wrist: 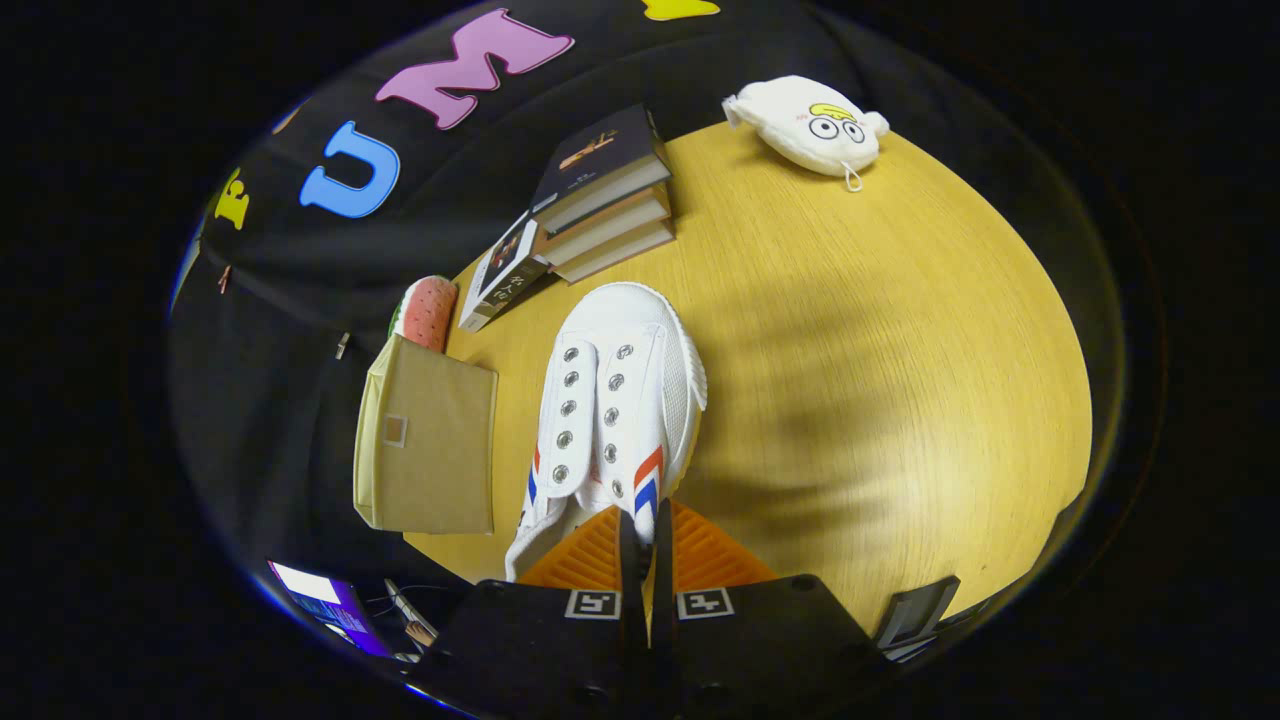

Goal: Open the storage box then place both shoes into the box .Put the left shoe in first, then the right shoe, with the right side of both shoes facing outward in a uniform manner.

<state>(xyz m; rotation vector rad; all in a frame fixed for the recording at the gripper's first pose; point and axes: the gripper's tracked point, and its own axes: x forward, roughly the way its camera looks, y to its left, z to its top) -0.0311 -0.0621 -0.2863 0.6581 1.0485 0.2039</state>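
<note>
A white lace-less sneaker (610, 400) with red and blue stripes hangs above the wooden table (880, 380), toe pointing away from me. My gripper (645, 535) is shut on the shoe's collar edge at the heel end, the two fingers pressed close together on the thin fabric. A beige fabric storage box (425, 450) stands to the left of the shoe, at the table's edge. I cannot tell from here whether the box's lid is open.
A stack of books (605, 195) and a smaller book (505, 270) lie beyond the shoe. A watermelon-slice plush (427, 312) sits behind the box. A white plush pouch with cartoon eyes (810, 125) lies at the far side of the table.
</note>
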